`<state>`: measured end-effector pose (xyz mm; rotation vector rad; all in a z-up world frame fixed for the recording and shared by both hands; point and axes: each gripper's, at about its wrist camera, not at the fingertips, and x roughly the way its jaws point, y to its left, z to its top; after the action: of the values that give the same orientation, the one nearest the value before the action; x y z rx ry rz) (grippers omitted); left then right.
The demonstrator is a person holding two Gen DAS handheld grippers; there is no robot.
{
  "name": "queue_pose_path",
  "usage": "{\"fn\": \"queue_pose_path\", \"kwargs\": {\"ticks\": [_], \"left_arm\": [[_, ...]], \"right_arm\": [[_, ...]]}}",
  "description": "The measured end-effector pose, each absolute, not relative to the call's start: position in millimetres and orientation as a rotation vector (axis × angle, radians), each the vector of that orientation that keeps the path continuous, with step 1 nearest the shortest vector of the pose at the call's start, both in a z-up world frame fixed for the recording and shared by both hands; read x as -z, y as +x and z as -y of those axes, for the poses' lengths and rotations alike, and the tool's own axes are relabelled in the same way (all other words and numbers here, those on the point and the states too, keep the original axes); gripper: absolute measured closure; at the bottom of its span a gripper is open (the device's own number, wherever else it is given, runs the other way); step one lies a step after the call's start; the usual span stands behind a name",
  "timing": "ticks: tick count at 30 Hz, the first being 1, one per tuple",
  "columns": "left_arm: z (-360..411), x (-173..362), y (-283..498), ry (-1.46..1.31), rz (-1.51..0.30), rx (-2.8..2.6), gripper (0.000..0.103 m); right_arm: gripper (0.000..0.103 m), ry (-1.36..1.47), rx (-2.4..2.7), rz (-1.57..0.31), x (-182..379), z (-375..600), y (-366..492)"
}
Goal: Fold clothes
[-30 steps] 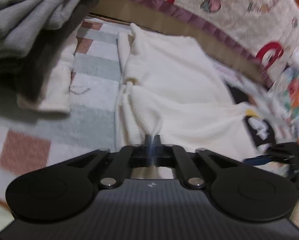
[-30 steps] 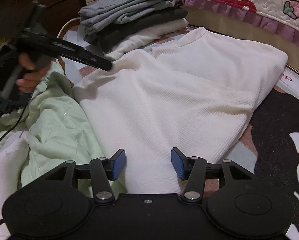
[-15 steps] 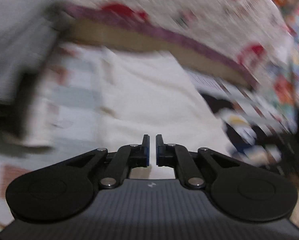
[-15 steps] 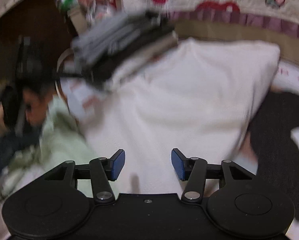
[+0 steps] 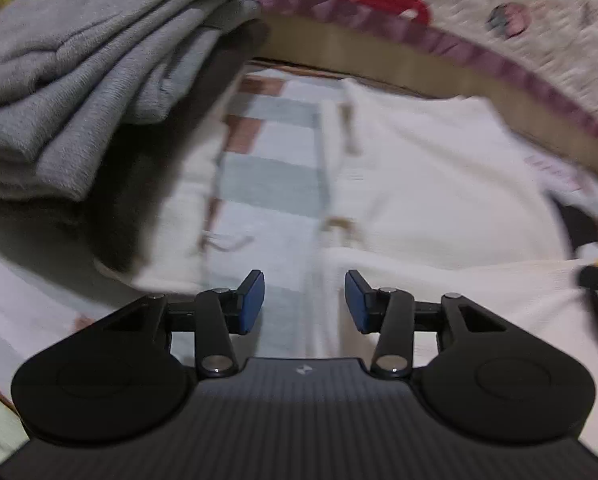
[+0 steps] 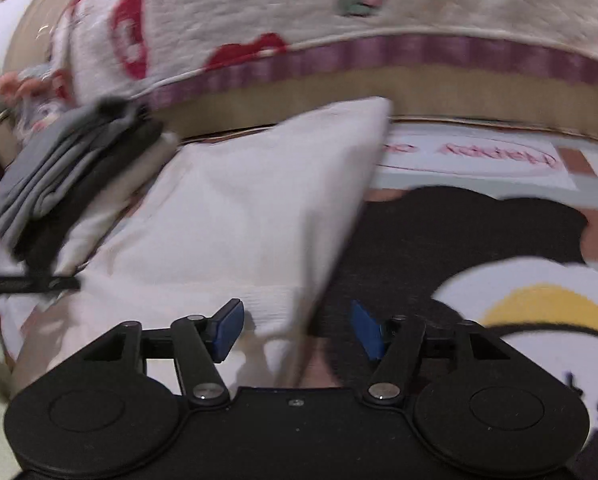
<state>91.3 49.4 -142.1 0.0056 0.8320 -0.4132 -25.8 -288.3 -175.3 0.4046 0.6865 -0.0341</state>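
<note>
A stack of folded grey and dark clothes [image 5: 99,64] sat at the left on the patterned rug [image 5: 267,176]. The left gripper [image 5: 305,306] hovered with jaws wide apart, empty, over the cream knitted garment's [image 5: 439,200] left edge. The right gripper [image 6: 297,330], equally spread and empty, straddled its right edge.

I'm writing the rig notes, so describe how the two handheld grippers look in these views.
Both match: the left gripper and right gripper are matte black, each with two angled link arms on silver pivot pins, blue pads on the fingertips, and round black discs either side. The left body is ribbed grey-black with a small pale logo; the right shows a centre screw. No cables or sleeves visible.
</note>
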Motion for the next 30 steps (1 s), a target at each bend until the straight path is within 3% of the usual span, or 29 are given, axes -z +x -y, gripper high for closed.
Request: {"fn": "queue_pose_path", "kwargs": {"ticks": [5,9,15,27,28,29,30], "left_arm": [[-32.4,127.4,69.6,0.063,-0.818,0.559,0.058],[-28.3,128.6,55.7,0.097,-0.957,0.774,0.062],[-55.4,127.2,50.5,0.033,-0.984,0.777,0.061],[-135.9,139.0,60.5,0.012,-1.069,0.560,0.058],[-138.2,141.4,62.1,-0.002,-1.075,0.548,0.058],[-138.9,142.1,63.2,-0.014,-1.076,0.545,0.058],[-138.8,142.3,64.3,-0.023,-1.073,0.543,0.059]], "right_arm": [[0.037,0.614,-0.058,-0.728,170.1,325.8,7.3],[0.034,0.738,-0.140,-0.820,168.2,354.3,50.8],[0.034,0.625,-0.107,-0.932,170.0,390.4,119.1],[0.034,0.952,-0.138,-0.703,224.2,453.8,189.3],[0.035,0.938,-0.144,-0.697,224.5,449.0,193.6],[0.056,0.920,-0.149,-0.695,224.3,443.8,197.7],[0.090,0.870,-0.159,-0.709,221.1,435.9,201.3]]}}
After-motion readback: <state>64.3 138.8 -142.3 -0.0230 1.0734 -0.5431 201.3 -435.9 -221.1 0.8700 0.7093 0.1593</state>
